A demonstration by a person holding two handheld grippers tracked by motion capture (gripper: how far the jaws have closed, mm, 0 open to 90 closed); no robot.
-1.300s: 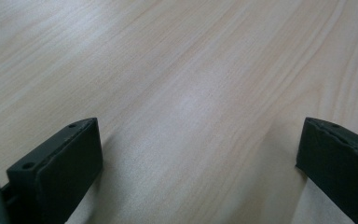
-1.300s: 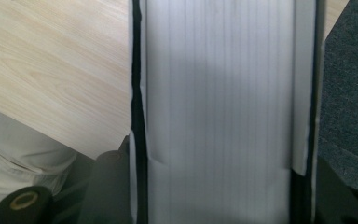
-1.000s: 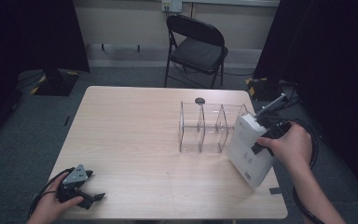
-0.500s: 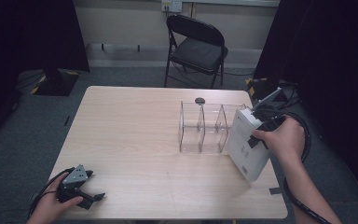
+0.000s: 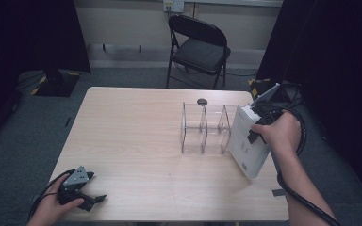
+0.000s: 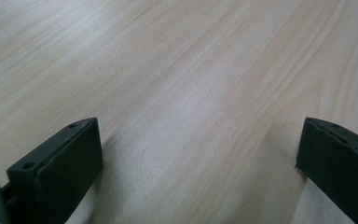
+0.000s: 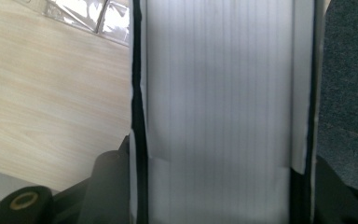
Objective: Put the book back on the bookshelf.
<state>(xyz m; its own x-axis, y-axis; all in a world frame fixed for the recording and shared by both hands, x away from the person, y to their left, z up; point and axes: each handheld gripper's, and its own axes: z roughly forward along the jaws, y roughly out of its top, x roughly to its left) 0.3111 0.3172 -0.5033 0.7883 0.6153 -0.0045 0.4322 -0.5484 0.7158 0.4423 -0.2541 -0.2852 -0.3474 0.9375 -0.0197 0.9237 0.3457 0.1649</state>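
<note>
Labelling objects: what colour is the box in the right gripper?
White box, with small dark print on its face; clearest in the high view.

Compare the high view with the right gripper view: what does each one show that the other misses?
High view alone: the whole table, the folding chair, the left gripper resting at the near left corner, and the clear divider rack standing whole.

Right gripper view alone: the black jaws pressed against both sides of the white box, seen close up.

Both: the white box in the right gripper, wood tabletop and part of the rack.
</note>
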